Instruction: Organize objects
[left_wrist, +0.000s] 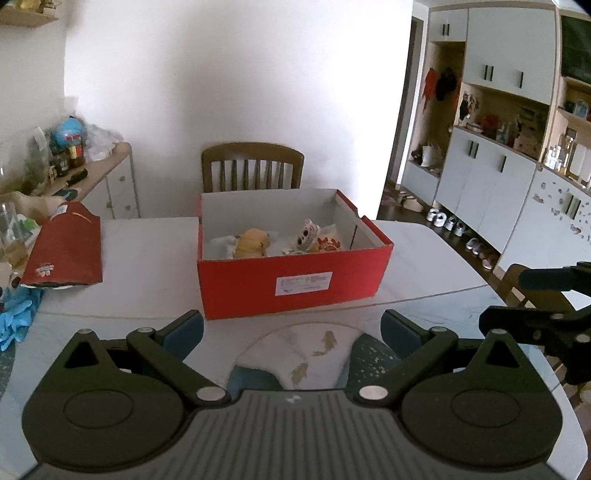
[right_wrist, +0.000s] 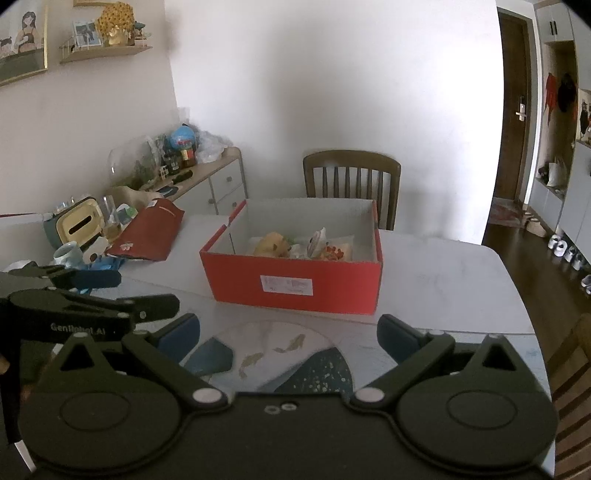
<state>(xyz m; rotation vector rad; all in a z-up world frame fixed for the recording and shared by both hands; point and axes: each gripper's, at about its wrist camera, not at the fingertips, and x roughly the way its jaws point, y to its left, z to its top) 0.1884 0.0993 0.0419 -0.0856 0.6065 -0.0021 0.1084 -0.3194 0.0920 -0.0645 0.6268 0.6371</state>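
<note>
Toys (left_wrist: 275, 240) lie inside the box (left_wrist: 291, 284) mid-worktop. Left tongs (left_wrist: 291, 332) and right tongs (right_wrist: 288, 334) hover near the box, spread, empty. We should find the lid (left_wrist: 66, 251) left of the box, then lift it level.

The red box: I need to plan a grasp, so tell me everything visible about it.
The red box looks like cardboard, white inside, lid off, upright on the table. A white label sits on its near wall. Small toys lie in it. A chair stands behind. Neither hand-held gripper touches it.
</note>
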